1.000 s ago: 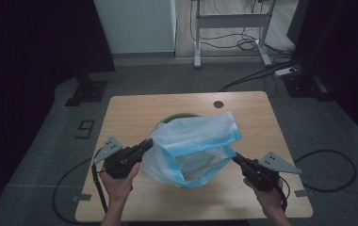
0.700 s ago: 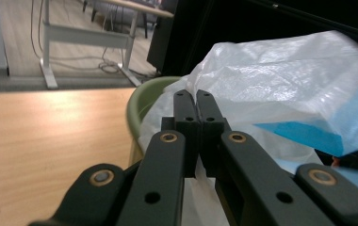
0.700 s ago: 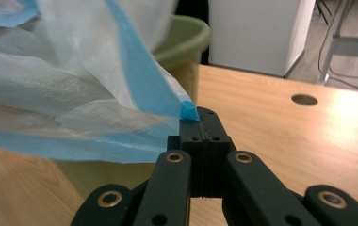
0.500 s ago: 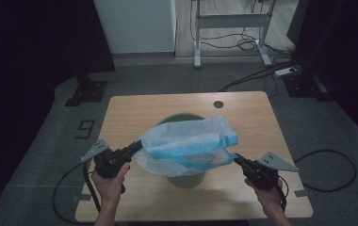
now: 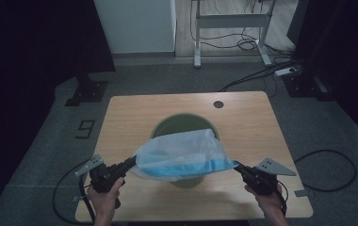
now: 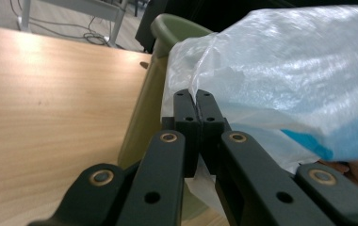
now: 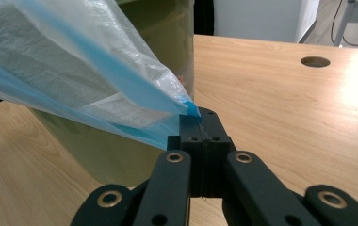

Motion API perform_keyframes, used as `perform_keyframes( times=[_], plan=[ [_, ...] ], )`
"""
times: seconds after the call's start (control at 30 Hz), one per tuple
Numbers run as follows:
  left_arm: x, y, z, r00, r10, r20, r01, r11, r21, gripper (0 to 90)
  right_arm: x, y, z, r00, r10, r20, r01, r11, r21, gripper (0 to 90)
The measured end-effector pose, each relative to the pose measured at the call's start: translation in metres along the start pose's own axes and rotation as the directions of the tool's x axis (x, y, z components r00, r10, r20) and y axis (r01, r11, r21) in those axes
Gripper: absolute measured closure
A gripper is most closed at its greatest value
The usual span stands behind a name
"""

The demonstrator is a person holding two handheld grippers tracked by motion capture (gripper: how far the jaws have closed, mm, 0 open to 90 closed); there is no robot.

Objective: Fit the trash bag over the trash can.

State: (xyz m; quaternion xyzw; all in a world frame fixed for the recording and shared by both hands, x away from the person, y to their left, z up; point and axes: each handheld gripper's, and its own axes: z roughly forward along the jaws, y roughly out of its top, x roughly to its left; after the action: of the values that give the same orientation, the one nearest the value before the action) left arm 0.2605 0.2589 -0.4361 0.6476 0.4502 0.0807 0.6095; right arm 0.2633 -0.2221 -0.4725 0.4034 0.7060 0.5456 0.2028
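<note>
The left gripper has its jaws pressed together on a fold of the plastic bag, pinching the thin film at the bag's left end. The right gripper is likewise clamped tight on the bag, its jaws meeting on the blue-edged corner at the bag's right end. Between the two grips the bag hangs stretched sideways, translucent white above with a blue band along its lower edge, and it sags slightly in the middle.

The bag lies across the near part of the green bin's mouth, covering the front of the rim while the far rim shows behind it. In the left gripper view the bin's wall rises just beside the jaws; in the right gripper view its side stands close behind the pinched corner.

The bin stands about midway across the table, somewhat toward the near edge. A round hole sits in the table toward the far right corner. The person's hands hold both grippers over the near edge, left hand towards the near left corner, right hand towards the near right corner.
</note>
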Motion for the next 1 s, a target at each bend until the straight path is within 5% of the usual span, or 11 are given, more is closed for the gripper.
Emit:
perform_keyframes(
  times=[0.1,0.13,0.17,0.3,0.43,0.63,0.77,0.8,0.83,0.9,1.0],
  plan=[
    [0.000,0.002,0.000,0.9996,0.011,0.026,-0.011,0.9999,0.009,88.8,0.000,0.004,0.001,1.0000,-0.003,0.004,0.003,1.000,-0.009,88.8],
    [-0.007,0.004,0.000,0.9980,0.053,0.033,-0.053,0.9986,0.001,80.9,0.002,0.008,0.000,0.9999,-0.011,0.004,0.011,1.000,-0.024,82.7],
    [-0.007,0.004,0.000,0.9980,0.053,0.033,-0.053,0.9986,0.001,74.5,0.005,0.011,-0.002,0.9997,-0.024,0.010,0.024,0.999,-0.037,73.8],
    [-0.029,0.012,-0.004,0.9910,0.131,0.025,-0.130,0.9910,-0.031,56.0,0.017,0.019,-0.009,0.9987,-0.051,0.007,0.052,0.995,-0.086,58.9],
    [-0.052,0.019,-0.005,0.9765,0.215,0.015,-0.214,0.9763,-0.029,41.6,0.038,0.027,-0.022,0.9954,-0.090,-0.031,0.084,0.983,-0.162,45.9],
    [-0.076,0.024,-0.002,0.9493,0.314,-0.010,-0.314,0.9491,-0.017,35.0,0.058,0.038,-0.032,0.9924,-0.109,-0.058,0.094,0.972,-0.217,36.0],
    [-0.078,0.027,0.002,0.9454,0.326,-0.011,-0.326,0.9452,-0.018,35.1,0.052,0.047,-0.021,0.9967,-0.081,-0.009,0.077,0.976,-0.205,38.9],
    [-0.079,0.027,0.002,0.9431,0.332,-0.008,-0.332,0.9429,-0.023,35.1,0.047,0.052,-0.017,0.9983,-0.058,0.008,0.058,0.976,-0.209,53.0],
    [-0.079,0.027,0.002,0.9431,0.332,-0.008,-0.332,0.9429,-0.023,35.3,0.047,0.052,-0.017,0.9983,-0.058,0.008,0.058,0.976,-0.209,53.0],
    [-0.081,0.027,0.001,0.9373,0.348,-0.019,-0.348,0.9366,-0.037,36.2,0.043,0.061,-0.015,0.9979,-0.064,-0.006,0.061,0.973,-0.222,71.3],
    [-0.086,0.029,0.000,0.9287,0.371,-0.012,-0.371,0.9278,-0.042,37.1,0.044,0.068,-0.014,0.9976,-0.068,-0.012,0.064,0.971,-0.231,78.9]
  ],
)
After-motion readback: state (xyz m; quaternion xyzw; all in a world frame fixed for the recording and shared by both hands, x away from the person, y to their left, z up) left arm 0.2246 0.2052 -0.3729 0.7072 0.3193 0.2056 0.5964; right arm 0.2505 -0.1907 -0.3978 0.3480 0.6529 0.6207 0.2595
